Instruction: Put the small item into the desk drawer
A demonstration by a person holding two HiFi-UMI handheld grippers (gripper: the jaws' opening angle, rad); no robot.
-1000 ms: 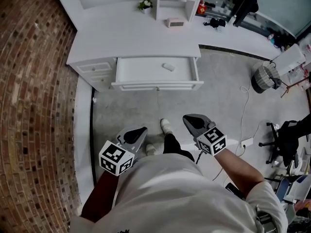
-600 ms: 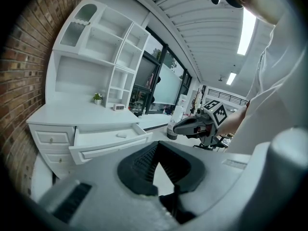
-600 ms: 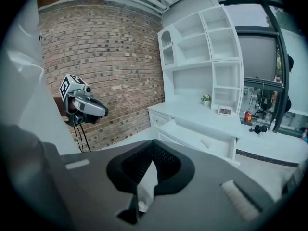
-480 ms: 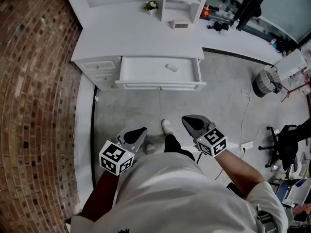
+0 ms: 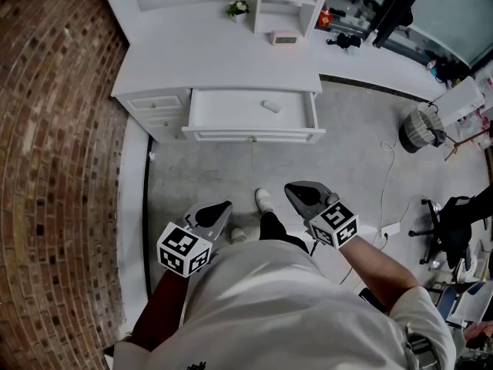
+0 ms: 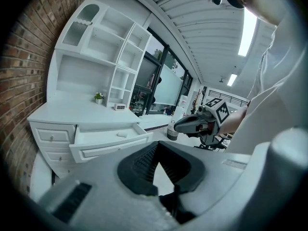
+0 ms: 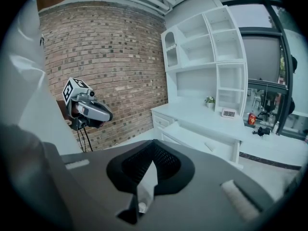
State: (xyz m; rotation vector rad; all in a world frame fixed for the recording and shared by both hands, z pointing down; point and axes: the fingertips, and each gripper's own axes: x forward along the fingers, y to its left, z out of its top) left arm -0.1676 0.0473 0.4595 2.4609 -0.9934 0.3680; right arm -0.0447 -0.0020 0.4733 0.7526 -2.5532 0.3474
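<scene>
**Head view.** At 12 o'clock, a smooth white-painted desk (image 5: 208,60) with its drawer (image 5: 254,135) pulled open: a shallow rectangular tray behind a panelled front. On the drawer floor, right of centre, the small item (image 5: 270,105), a pale rounded oblong lying flat, well apart from both tools. At 9 o'clock, a rough red-brown brick wall (image 5: 54,129). Underfoot, a mottled grey floor (image 5: 200,176). On the desktop, a tiny potted plant (image 5: 237,8) and a pinkish boxy clock (image 5: 283,38), digits too small to read. At 3 o'clock, a round woven basket (image 5: 420,126). Toward 6 o'clock, the left gripper (image 5: 226,205) and right gripper (image 5: 290,187), grey and wedge-shaped. On each, a cube of black-and-white square markers, no legible lettering. Against a second ago: drawer open just the same, item in the same spot, both tools in nearly the same place.

**Left gripper view.** Ribbed black pads (image 6: 144,162) pressed together at the tips, nothing pinched. At 9 o'clock, the open drawer, the item a pale lump inside.

**Right gripper view.** Mesh-textured black pads (image 7: 167,160) closed tip to tip, empty. Toward 3 o'clock, desk and open drawer. At 11 o'clock, brick.
</scene>
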